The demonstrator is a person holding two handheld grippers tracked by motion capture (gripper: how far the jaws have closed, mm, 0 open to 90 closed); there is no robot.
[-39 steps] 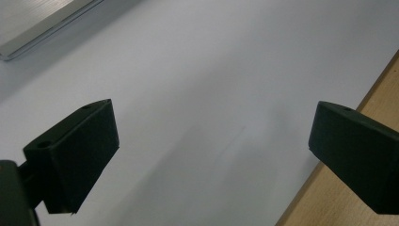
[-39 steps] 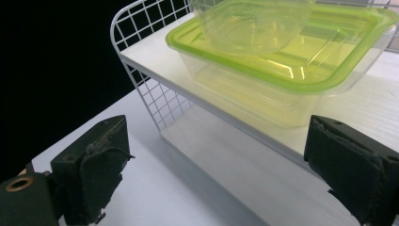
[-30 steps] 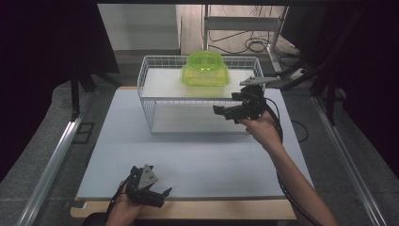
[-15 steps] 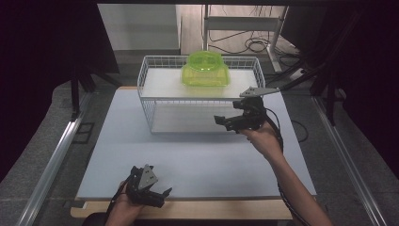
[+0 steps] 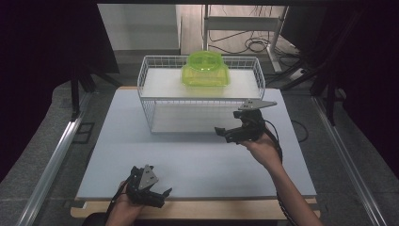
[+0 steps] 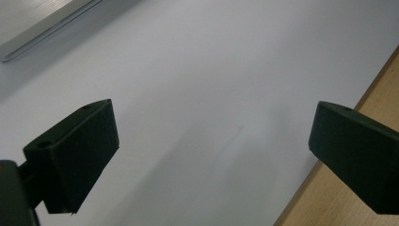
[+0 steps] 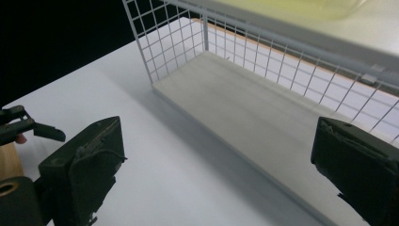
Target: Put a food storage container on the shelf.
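- The right tool point(image 5: 227, 133) hangs above the tabletop point(image 5: 188, 155), just in front of the wire rack point(image 5: 146, 101), at about 4 o'clock from the rack's middle.
- Its two jaws stand wide apart and hold nothing; in the right gripper view the lower shelf point(image 7: 254, 117) of the rack lies between them, farther off.
- A hand point(image 5: 263, 150) holds this tool from behind, and the forearm comes in from 5 o'clock in the high view.
- The green container point(image 5: 205, 70) stands on the top shelf of the rack, near the back rim, at about 12 o'clock from the right tool and well apart from it.
- In the right gripper view, a pale yellow-green edge of the container point(image 7: 306, 7) shows at 12 o'clock, above the rack's rail.
- The left tool point(image 5: 162, 194) rests low at the near edge of the tabletop, at about 7 o'clock from the rack and well apart from it.
- Its jaws are also apart and empty; the left gripper view shows white tabletop point(image 6: 202, 94) between them and a wooden edge point(image 6: 329, 197) at 5 o'clock.
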